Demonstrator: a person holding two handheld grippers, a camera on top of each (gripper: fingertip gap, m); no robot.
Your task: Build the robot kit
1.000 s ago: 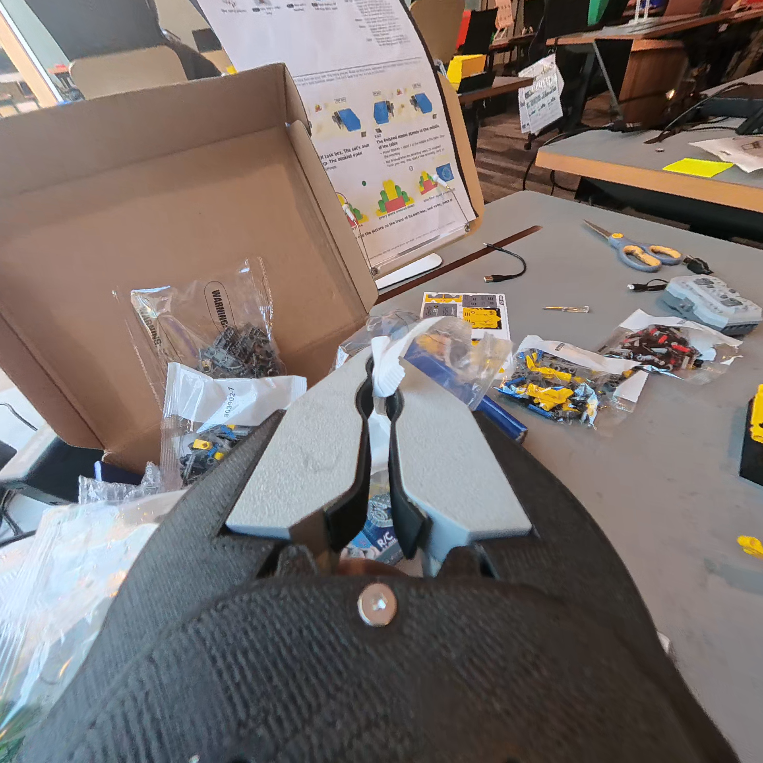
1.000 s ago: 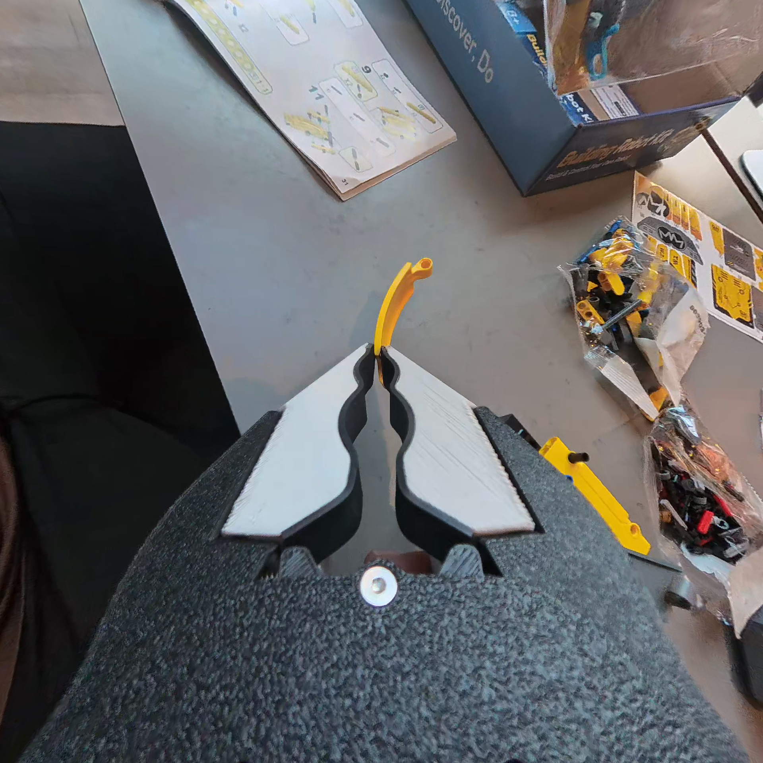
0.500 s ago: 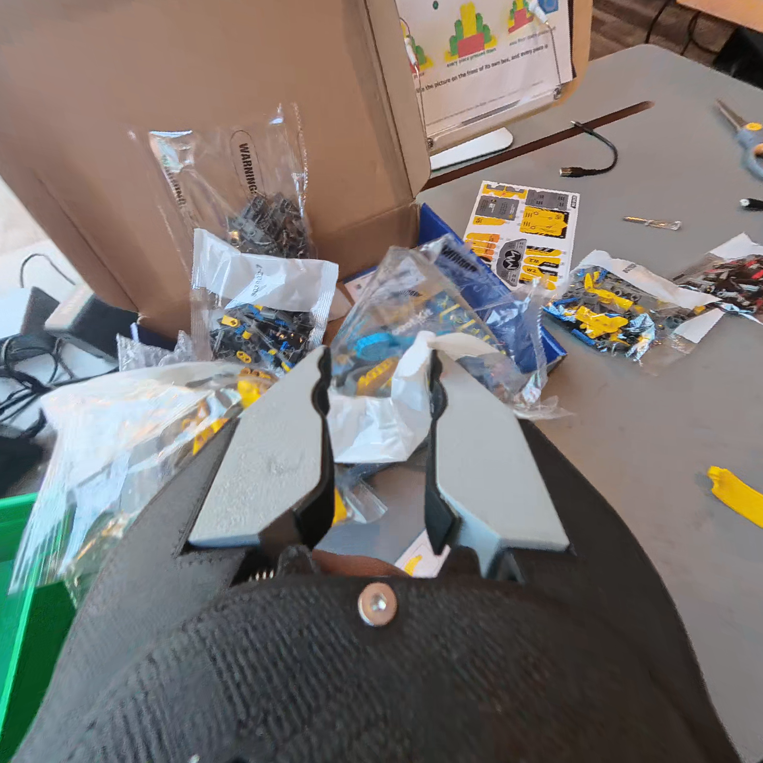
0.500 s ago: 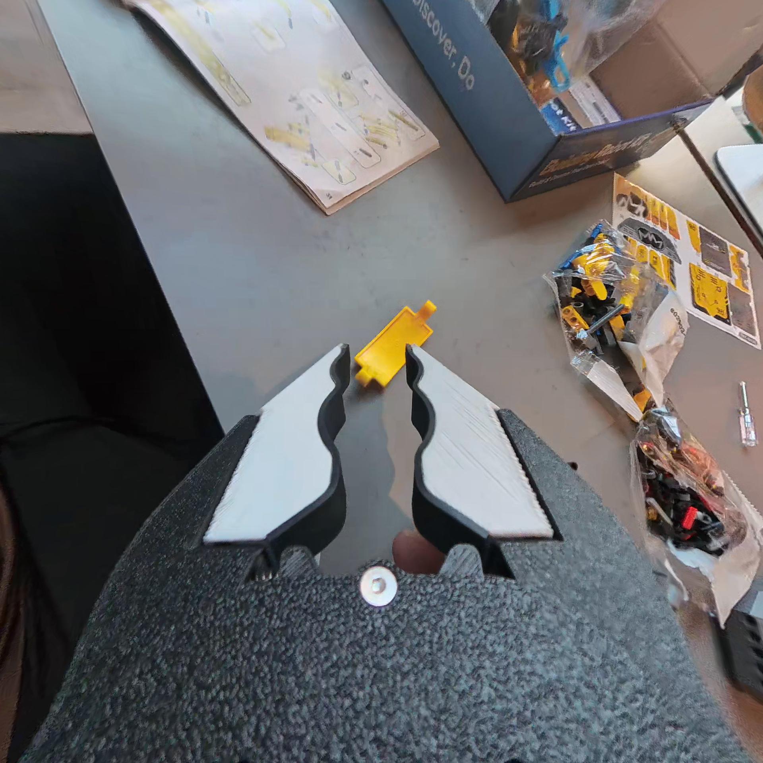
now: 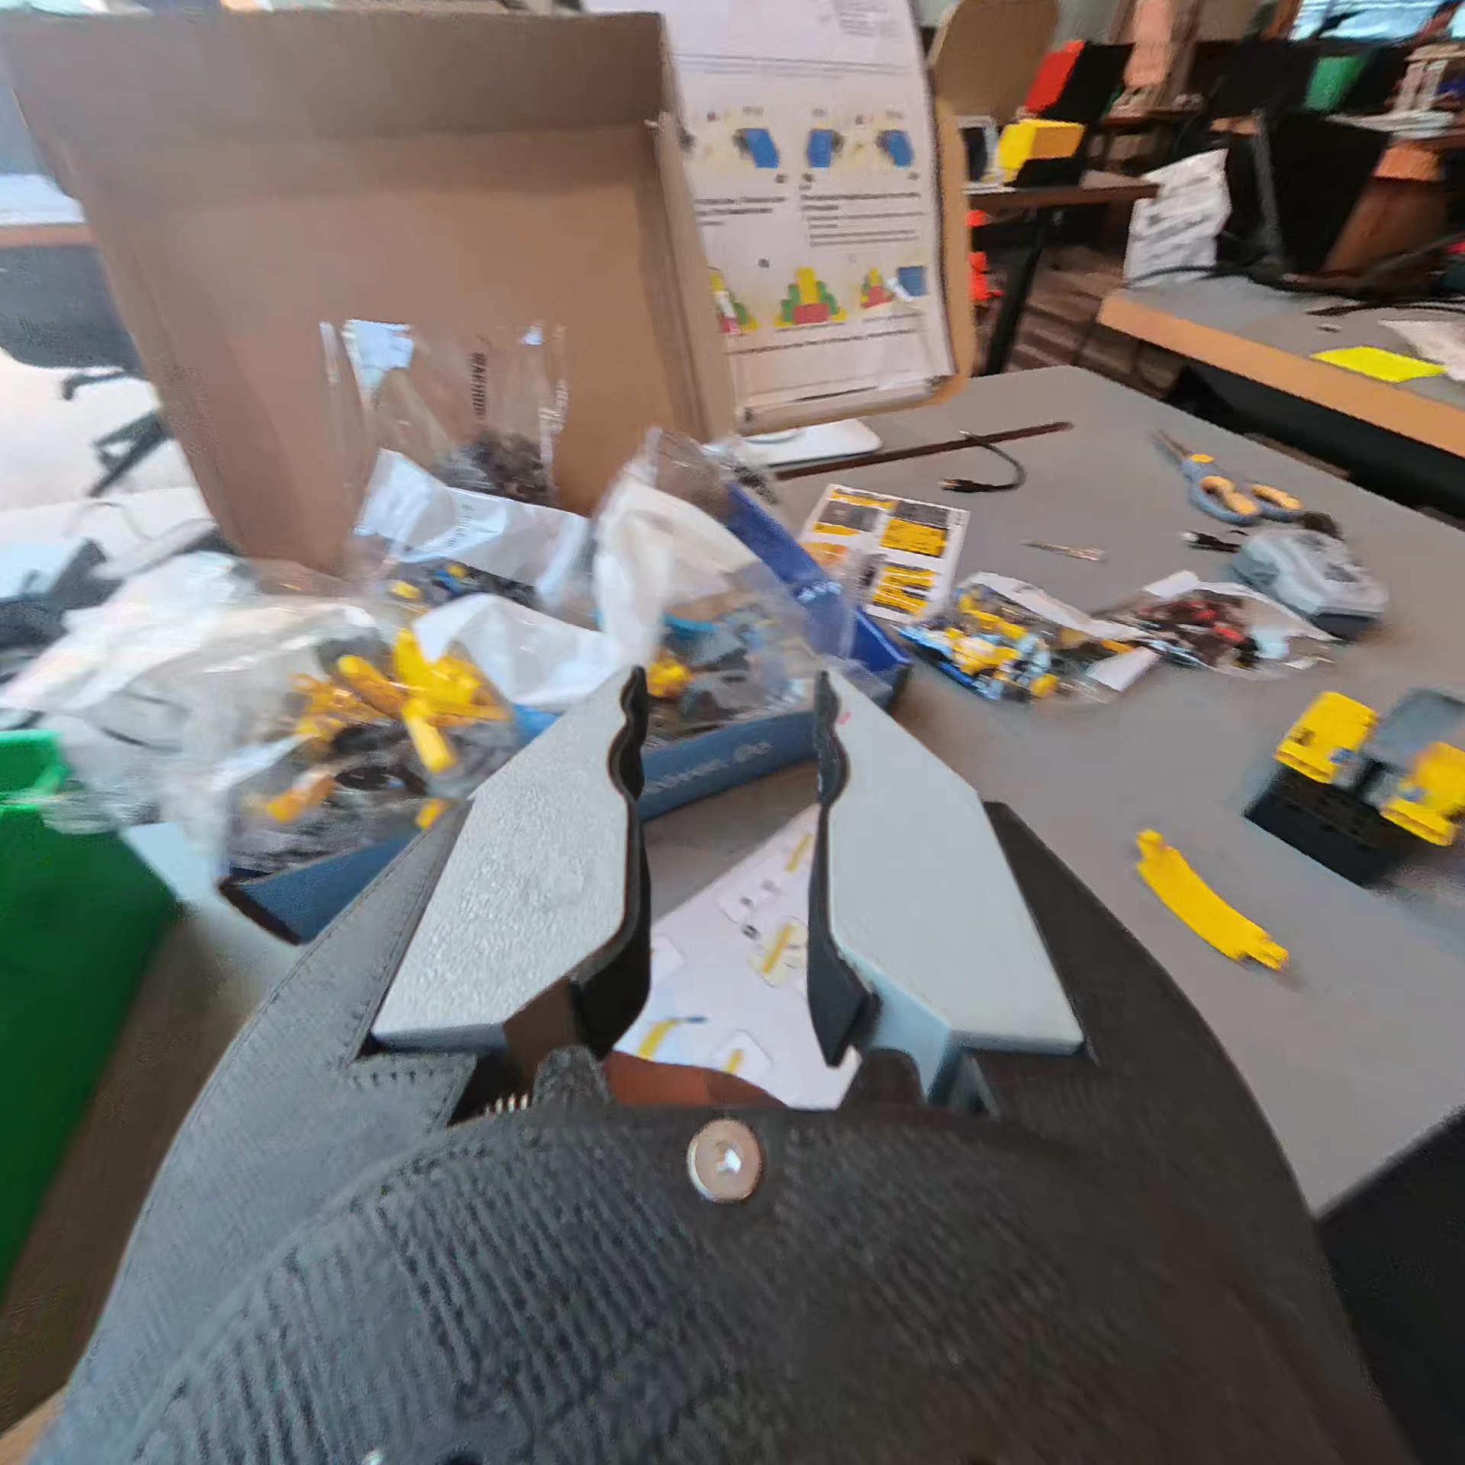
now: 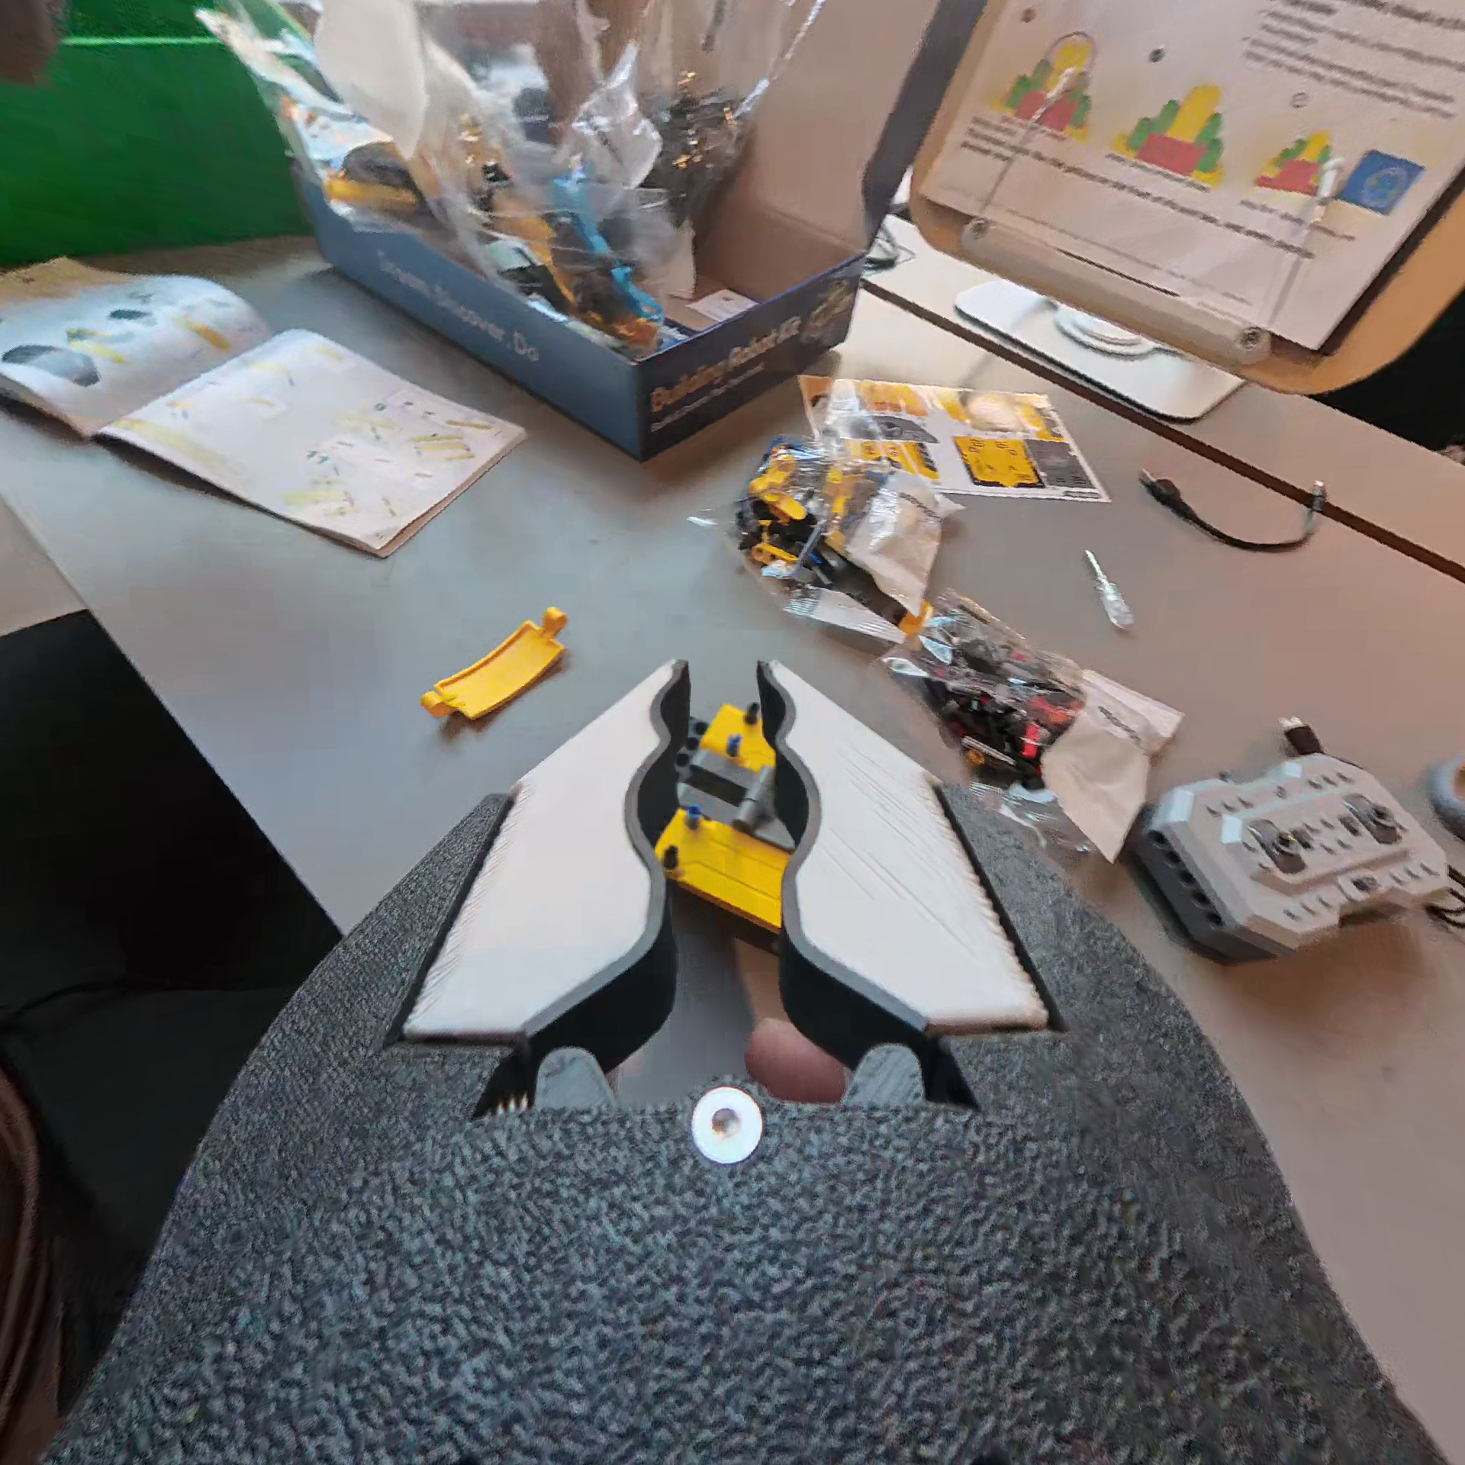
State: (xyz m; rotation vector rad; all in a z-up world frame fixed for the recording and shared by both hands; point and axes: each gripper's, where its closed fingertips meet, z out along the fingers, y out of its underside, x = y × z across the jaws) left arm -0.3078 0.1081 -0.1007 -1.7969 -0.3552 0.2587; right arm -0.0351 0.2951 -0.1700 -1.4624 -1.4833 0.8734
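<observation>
Since a moment ago you are no longer pinching anything: your left gripper (image 5: pixel 725 698) is hanging released above the blue box (image 5: pixel 713 765), whose clear bags (image 5: pixel 698 602) are lying just ahead of its spread jaws, with one open booklet (image 5: pixel 737 943) showing beneath them. Your right gripper (image 6: pixel 721 674) is gaping empty over one yellow-and-grey brick assembly (image 6: pixel 725 824), while the curved yellow panel (image 6: pixel 495 666), dropped, is lying flat left of its jaws and two parts bags (image 6: pixel 840 531) are sitting to their right.
</observation>
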